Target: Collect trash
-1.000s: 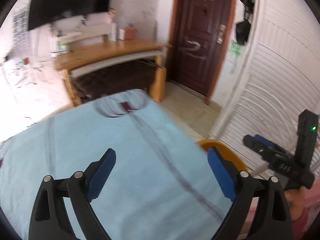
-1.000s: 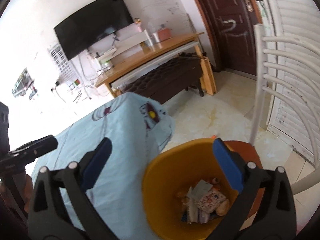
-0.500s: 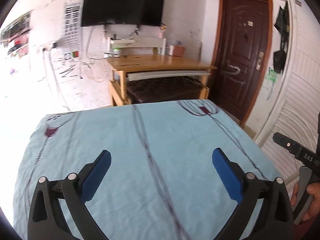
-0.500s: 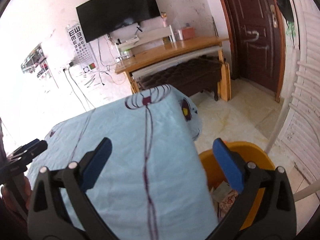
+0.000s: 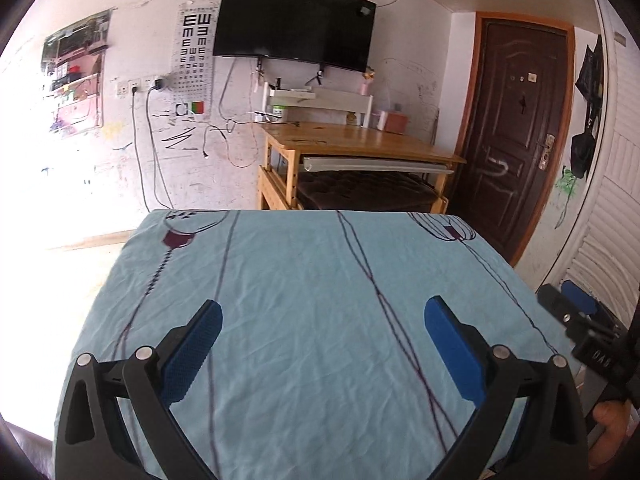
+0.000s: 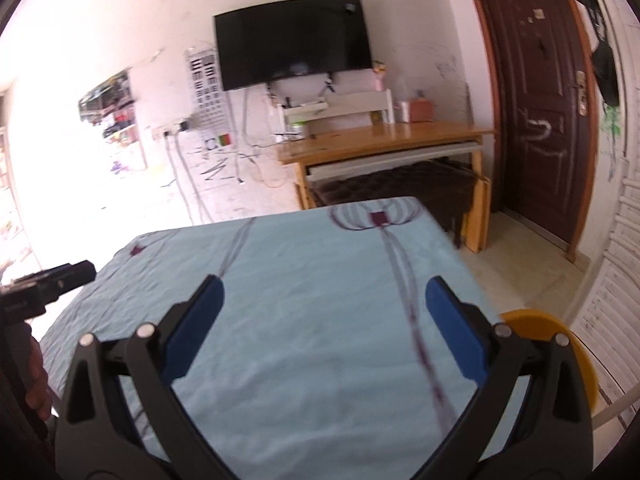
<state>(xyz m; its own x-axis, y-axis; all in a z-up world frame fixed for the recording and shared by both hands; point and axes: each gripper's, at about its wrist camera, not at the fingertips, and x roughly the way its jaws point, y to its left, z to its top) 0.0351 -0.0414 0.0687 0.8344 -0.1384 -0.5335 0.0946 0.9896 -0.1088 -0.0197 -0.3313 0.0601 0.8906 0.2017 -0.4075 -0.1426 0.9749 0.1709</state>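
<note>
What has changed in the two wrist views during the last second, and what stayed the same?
Both views swung from the yellow bin toward the table's blue cloth. A second ago the right view looked down into the bin with its trash; now only the rim shows at the lower right. The left view has lost the bin and faces the television. The left gripper and right gripper stayed open and empty.

Two claws, left claw [image 5: 322,330] and right claw [image 6: 324,310]; one yellow bin [image 6: 576,344], one table [image 5: 320,280], one television [image 5: 294,22].
</note>
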